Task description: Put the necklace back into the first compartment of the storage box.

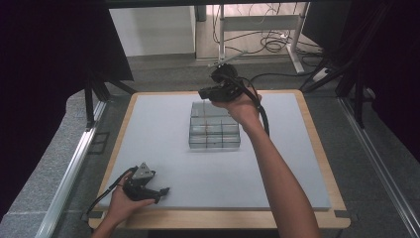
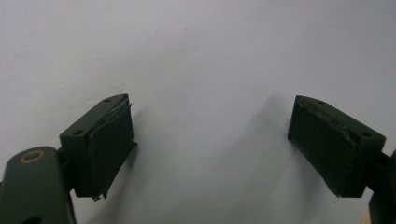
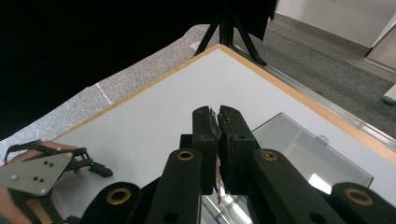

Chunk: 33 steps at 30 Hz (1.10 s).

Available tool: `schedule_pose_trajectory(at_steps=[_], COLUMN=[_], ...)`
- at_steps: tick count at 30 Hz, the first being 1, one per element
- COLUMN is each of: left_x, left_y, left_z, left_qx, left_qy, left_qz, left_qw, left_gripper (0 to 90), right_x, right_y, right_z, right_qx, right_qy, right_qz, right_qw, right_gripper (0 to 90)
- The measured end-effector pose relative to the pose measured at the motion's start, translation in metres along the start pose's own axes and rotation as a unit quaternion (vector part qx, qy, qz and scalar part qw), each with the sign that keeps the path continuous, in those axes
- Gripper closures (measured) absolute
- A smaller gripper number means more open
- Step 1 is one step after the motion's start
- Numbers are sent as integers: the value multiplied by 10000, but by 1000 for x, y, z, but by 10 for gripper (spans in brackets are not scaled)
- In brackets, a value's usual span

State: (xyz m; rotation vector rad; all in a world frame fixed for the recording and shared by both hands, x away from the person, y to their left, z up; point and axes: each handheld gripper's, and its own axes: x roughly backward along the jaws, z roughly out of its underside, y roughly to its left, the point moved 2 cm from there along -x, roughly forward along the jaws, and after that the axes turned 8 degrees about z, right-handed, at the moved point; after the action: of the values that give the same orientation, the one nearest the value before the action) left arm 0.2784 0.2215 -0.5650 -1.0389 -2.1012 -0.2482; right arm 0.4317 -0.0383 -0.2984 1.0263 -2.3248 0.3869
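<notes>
Nearest the person, the left black two-jaw gripper is resting on the front left of the pale grey table mat, its jaws standing wide apart with nothing between them. Farther off, the clear plastic compartmented box is sitting at mid-mat, its lid raised. Beyond it, the right black two-jaw gripper is hovering above the box's far end, jaws pressed together and empty.

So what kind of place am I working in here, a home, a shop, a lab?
Most likely a lab or recording workspace, not a home. A wood-edged table with a plain grey mat sits between dark curtains. Behind it a desk frame stands over loose cables on the floor, and a clear plastic box is the work piece.
</notes>
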Motion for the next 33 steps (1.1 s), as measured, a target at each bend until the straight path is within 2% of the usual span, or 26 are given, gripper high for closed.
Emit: schedule_pose_trajectory(at_steps=[4, 13, 22, 27, 33], left_x=[0, 0, 0, 0, 0], left_y=[0, 0, 0, 0, 0], left_z=[0, 0, 0, 0, 0], left_qx=[-2, -23, -16, -24, -24], left_qy=[9, 18, 19, 22, 20], left_qz=[5, 11, 14, 32, 30], left_qw=[10000, 10000, 10000, 10000, 10000], left_gripper=[141, 141, 140, 140, 139], right_x=[-5, -20, -38, -49, -58], right_y=[-3, -13, -13, -17, -19], right_z=[-3, -5, -6, -6, -5], right_qx=[21, -130, -177, -243, -281], right_qy=[-17, -15, -3, 24, 8], right_qz=[82, 198, 253, 424, 487], right_qw=[10000, 9997, 9995, 9988, 9984], right_gripper=[843, 843, 843, 842, 842])
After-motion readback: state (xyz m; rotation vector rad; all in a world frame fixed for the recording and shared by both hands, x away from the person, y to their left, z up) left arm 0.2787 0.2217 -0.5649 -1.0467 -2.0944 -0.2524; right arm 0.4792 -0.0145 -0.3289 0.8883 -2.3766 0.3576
